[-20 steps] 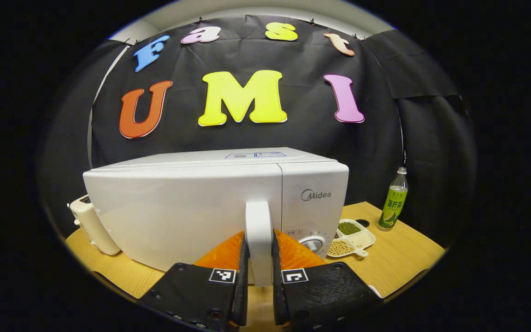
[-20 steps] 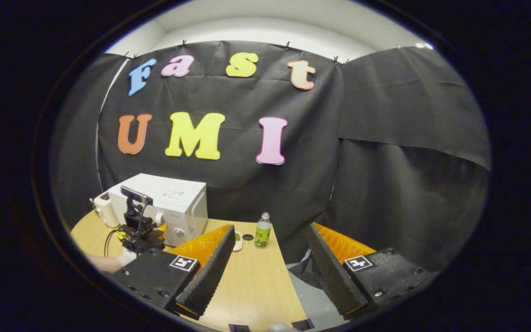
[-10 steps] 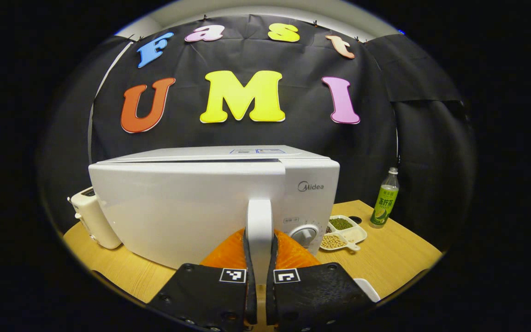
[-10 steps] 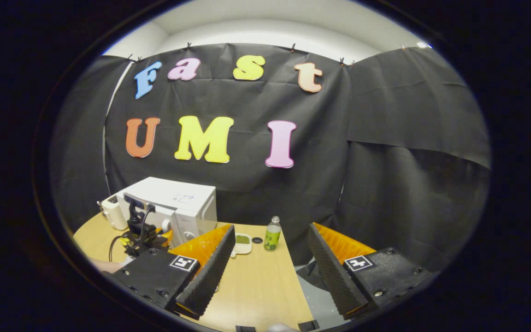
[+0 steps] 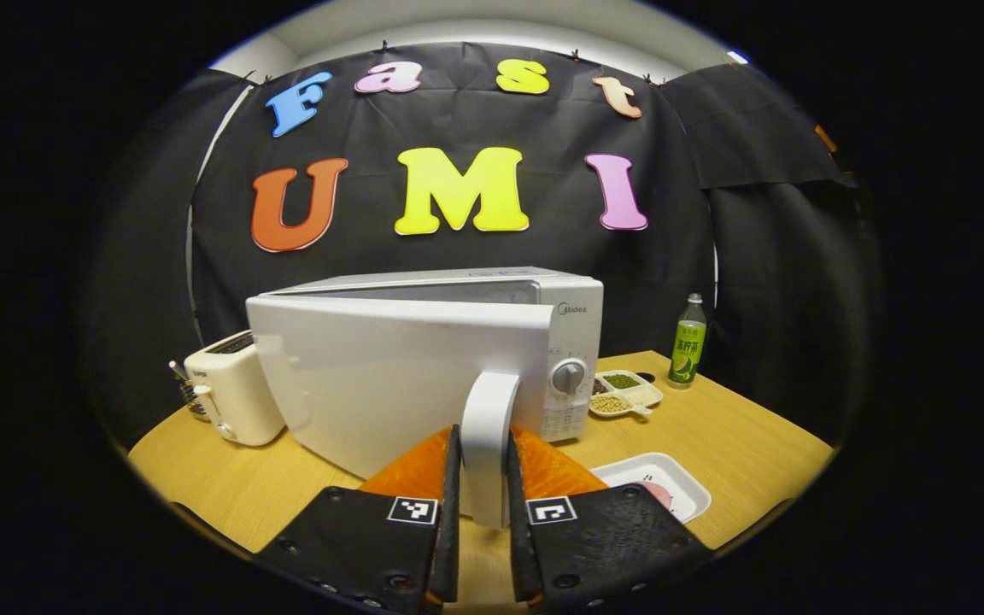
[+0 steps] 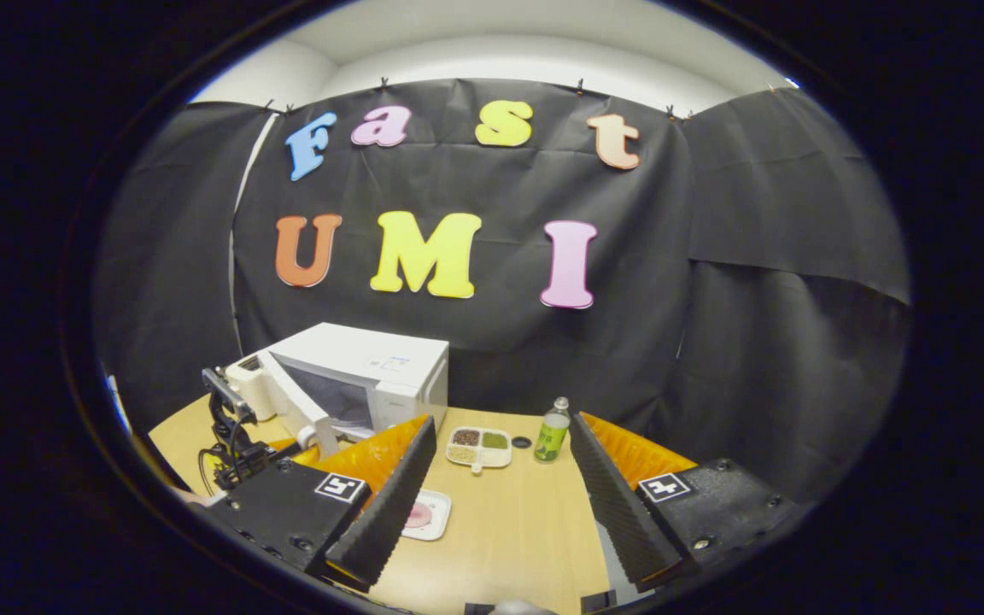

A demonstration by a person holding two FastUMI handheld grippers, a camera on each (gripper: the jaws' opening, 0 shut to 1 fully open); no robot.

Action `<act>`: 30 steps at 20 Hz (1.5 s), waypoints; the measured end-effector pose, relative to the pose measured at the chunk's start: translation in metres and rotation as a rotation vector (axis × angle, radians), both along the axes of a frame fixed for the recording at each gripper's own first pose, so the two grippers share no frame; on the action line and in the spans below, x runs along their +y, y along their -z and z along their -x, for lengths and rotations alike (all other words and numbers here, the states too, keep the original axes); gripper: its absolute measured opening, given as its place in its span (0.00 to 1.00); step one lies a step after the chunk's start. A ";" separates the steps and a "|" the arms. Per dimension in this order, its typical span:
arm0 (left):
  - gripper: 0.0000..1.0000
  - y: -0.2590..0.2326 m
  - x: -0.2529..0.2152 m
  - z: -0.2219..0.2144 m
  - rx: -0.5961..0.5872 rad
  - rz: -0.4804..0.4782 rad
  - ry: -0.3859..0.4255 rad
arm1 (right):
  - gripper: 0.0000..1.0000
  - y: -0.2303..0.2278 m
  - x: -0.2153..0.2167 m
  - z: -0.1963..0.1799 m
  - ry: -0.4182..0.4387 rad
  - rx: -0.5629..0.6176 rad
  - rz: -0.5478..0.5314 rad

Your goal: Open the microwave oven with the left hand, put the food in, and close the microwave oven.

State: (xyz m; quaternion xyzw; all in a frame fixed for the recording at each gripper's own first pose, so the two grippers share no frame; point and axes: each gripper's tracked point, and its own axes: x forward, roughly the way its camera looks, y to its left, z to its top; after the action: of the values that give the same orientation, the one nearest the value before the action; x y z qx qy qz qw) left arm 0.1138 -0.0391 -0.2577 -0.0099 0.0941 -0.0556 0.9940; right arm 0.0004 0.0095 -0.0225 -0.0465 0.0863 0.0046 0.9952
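Door (image 5: 389,376) now swung ajar, left gripper (image 5: 482,547) still clamping handle (image 5: 488,444)

The microwave door (image 5: 389,376) now stands swung out from the body, where 1 s ago it sat nearly flush; a gap shows along its top edge, and the right gripper view looks into the open cavity (image 6: 334,400). The left gripper (image 5: 482,512) has come back with the handle (image 5: 488,444) clamped between its fingers. A white tray (image 5: 658,478) with pink food now appears on the table (image 5: 740,444).
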 end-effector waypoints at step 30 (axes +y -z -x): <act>0.96 0.018 0.292 0.172 0.129 -0.125 -0.462 | 1.00 0.060 0.141 0.010 -0.252 0.059 -0.044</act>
State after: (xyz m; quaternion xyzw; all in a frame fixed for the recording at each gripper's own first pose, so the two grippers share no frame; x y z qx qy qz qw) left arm -0.0586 0.2533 -0.2754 0.0269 0.1560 0.1799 0.9709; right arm -0.0092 0.1505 -0.0826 -0.0349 0.1087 0.1329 0.9845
